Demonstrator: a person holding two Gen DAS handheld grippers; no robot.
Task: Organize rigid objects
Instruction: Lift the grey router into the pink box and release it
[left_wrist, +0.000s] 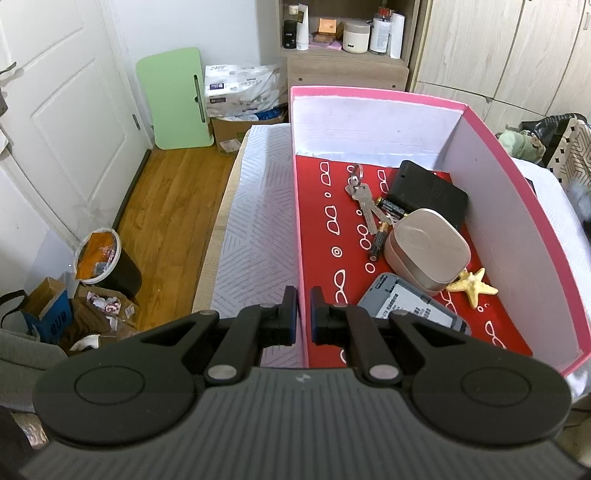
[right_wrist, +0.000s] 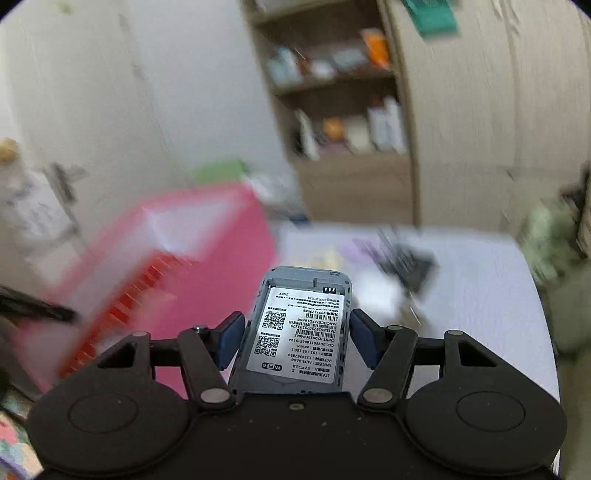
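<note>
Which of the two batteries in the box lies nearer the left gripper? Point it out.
The battery beside the beige case; the other battery lies farther back, against the black case.

The grey device (right_wrist: 301, 325) carries a white sticker with two QR codes, a "WiFi 6" mark and "192.168.100.1". The blue carton (left_wrist: 50, 314) on the left floor reads, perhaps, "BUB".

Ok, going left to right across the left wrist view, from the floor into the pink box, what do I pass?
From the floor side: bin → green board → keys → beige rounded case → starfish. The batteries, black case and grey device overlap these, so they are left out.
</note>
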